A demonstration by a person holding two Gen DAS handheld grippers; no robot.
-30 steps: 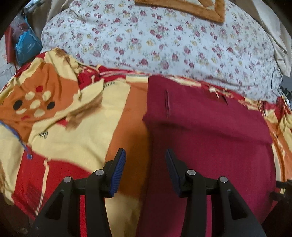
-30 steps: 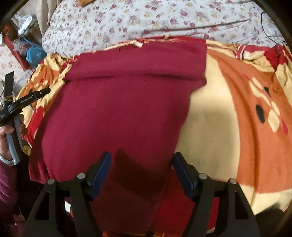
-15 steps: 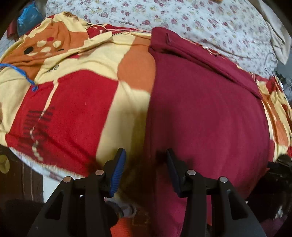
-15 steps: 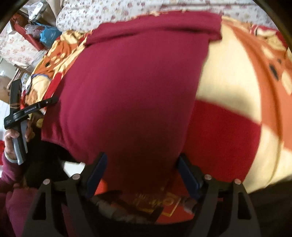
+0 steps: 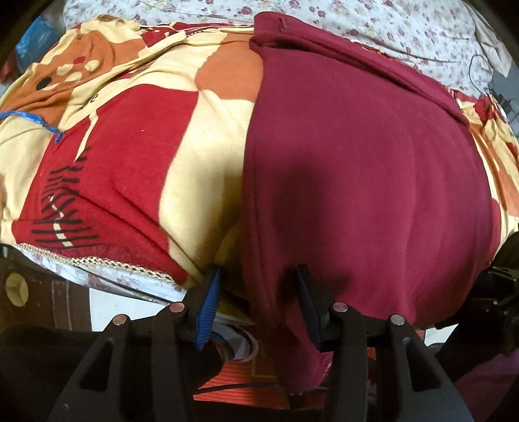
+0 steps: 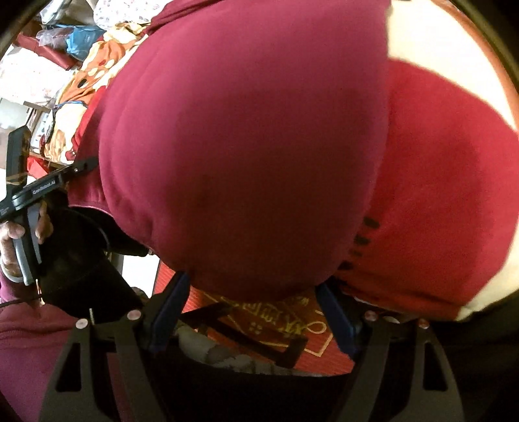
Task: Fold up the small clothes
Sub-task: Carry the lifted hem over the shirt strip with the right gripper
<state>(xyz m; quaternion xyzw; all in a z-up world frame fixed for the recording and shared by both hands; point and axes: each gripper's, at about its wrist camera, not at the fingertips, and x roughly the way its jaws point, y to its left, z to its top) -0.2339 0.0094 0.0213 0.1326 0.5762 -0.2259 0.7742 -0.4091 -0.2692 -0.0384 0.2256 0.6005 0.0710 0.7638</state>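
A dark red garment point(image 5: 363, 155) lies spread on a patterned blanket point(image 5: 129, 139), its far end folded over and its near end hanging over the bed's front edge. My left gripper point(image 5: 259, 276) is open, its jaws either side of the garment's near left hem. In the right wrist view the garment point(image 6: 246, 136) fills the frame. My right gripper point(image 6: 253, 289) is open wide just below the garment's hanging near edge. The left gripper's handle point(image 6: 29, 191) and the hand on it show at the left.
A floral white quilt point(image 5: 389, 29) lies behind the blanket. A blue bag point(image 6: 81, 37) and clutter sit at the far left. Below the bed edge lies a red mat with gold print point(image 6: 269, 318). A cable point(image 5: 480, 68) runs at the far right.
Both grippers have pulled back toward me and dropped to the bed's front edge. The garment's hanging hem now sits between each pair of jaws. Both stay open.
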